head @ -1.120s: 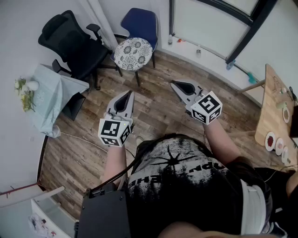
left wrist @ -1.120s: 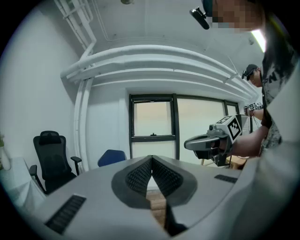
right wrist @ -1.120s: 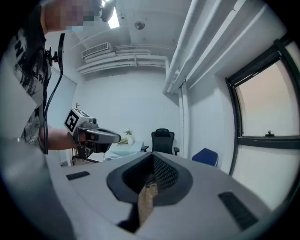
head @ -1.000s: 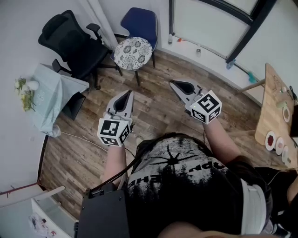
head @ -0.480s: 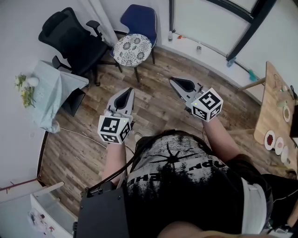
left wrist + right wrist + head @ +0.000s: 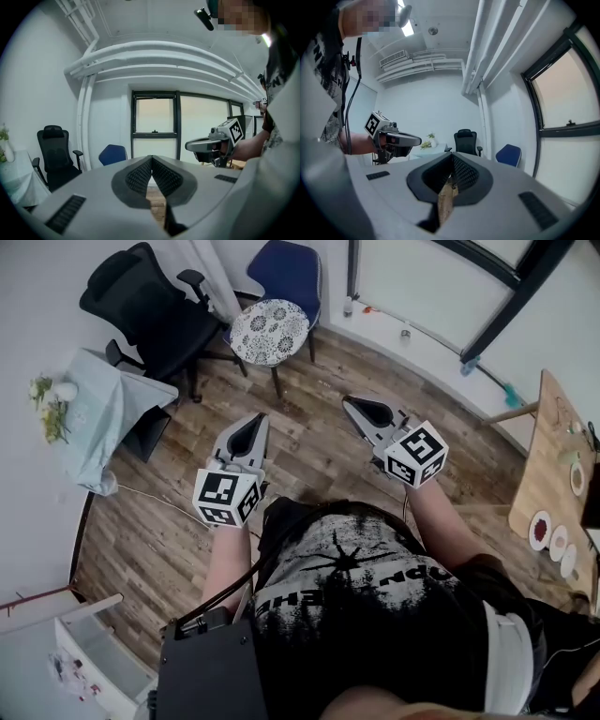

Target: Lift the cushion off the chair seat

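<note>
A round white cushion [image 6: 269, 332] with a dark pattern lies on the seat of a blue chair [image 6: 291, 268] at the far wall. The head view shows both grippers held over the wood floor, well short of that chair. My left gripper [image 6: 255, 418] is shut with nothing in it, and my right gripper [image 6: 349, 401] is shut and empty too. In the left gripper view the pads [image 6: 140, 176] meet at the tip [image 6: 152, 158], with the blue chair [image 6: 112, 153] far beyond. The right gripper view shows its tip [image 6: 452, 155] closed and the chair [image 6: 509, 154] at the right.
A black office chair [image 6: 150, 310] stands left of the blue one. Beside it is a small table under a pale cloth [image 6: 103, 427] with flowers [image 6: 47, 413]. A wooden table [image 6: 553, 484] with plates stands at the right edge. A dark window frame [image 6: 506, 296] runs along the far wall.
The head view has drifted a little, so the chairs sit slightly higher in the picture. Both grippers stay shut in much the same place.
</note>
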`<state>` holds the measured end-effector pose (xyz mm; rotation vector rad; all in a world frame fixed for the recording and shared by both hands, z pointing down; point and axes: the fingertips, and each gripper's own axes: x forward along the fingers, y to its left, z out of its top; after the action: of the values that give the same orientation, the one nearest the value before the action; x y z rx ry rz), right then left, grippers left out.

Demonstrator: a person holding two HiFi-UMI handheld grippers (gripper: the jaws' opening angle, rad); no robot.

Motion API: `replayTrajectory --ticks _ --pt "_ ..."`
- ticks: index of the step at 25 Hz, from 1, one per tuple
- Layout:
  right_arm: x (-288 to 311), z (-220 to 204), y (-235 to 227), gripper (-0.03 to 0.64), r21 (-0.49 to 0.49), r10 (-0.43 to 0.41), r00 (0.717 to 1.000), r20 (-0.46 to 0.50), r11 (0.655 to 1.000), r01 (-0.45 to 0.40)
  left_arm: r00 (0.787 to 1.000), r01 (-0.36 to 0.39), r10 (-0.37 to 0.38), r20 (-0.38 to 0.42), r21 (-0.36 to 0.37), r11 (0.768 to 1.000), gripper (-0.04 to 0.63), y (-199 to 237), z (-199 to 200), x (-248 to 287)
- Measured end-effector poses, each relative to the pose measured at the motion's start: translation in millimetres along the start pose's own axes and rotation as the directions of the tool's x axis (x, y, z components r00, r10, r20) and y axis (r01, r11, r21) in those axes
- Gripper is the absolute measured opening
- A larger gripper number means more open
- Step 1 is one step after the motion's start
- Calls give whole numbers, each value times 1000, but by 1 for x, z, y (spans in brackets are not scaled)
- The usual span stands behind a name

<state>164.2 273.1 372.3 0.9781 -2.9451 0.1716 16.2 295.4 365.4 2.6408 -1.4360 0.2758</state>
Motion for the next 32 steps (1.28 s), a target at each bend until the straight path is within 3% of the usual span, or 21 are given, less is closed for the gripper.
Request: replayTrajectory --ticks 9,15,32 --pt "15 -2 -11 18 32 -28 1000 10 999 27 1000 17 -17 14 -27 999 12 15 -1 10" --pt "39 -11 -19 18 45 -53 999 -5 998 53 998 66 -66 -5 -20 998 12 32 -2 28" --pt "200 -1 -41 18 84 -128 992 16 988 126 984 175 -174 -36 3 985 12 189 3 86"
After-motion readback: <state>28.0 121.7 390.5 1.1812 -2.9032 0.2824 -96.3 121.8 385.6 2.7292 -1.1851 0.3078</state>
